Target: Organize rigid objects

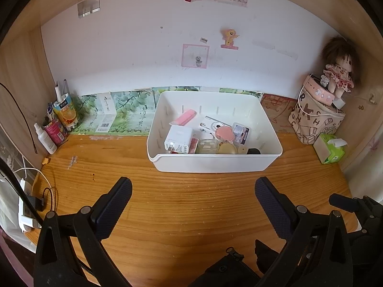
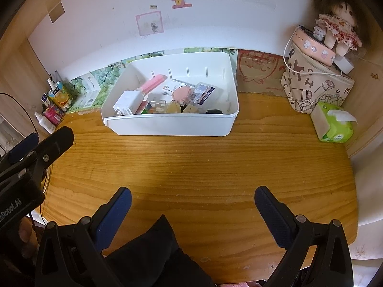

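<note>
Now both claws wide, empty: left gripper [image 1: 193, 191], right gripper [image 2: 193, 199]. White bin [image 1: 210, 163] at 12 o'clock; charger brick [image 1: 178, 139] inside looks stiff, light — pinch flat sides.

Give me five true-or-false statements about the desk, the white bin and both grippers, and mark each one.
1. The white bin holds several small items, among them a white charger and a pink bar-shaped item. True.
2. The left gripper is clamped on the charger. False: it is open, above bare wooden desk in front of the bin.
3. The right gripper is open and holds nothing. True.
4. The green tissue pack lies inside the bin. False: it sits on the desk right of the bin, beside the patterned bag.
5. A doll sits on top of things stacked on the patterned bag. True.
</note>
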### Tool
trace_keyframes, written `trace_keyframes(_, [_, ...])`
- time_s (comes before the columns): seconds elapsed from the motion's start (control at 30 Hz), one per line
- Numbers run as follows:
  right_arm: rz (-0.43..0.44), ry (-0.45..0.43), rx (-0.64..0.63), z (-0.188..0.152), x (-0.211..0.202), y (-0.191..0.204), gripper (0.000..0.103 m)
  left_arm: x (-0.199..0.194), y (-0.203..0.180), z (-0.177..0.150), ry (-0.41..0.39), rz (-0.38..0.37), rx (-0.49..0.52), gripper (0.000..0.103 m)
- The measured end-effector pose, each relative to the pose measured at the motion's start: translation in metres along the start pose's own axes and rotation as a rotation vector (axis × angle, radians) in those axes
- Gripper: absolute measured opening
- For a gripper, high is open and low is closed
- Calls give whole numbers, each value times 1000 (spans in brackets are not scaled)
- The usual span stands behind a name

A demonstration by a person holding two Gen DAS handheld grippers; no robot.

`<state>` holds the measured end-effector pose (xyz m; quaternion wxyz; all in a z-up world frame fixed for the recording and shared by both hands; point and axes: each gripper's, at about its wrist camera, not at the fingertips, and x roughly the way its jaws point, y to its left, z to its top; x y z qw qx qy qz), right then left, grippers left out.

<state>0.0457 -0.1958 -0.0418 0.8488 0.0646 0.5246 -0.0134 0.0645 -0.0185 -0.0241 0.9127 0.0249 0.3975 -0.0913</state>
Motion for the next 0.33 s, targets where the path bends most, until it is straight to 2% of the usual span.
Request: trace_keyframes(0.33, [4, 12, 1, 0, 3, -1, 103, 0, 1, 0, 3, -1, 0, 102])
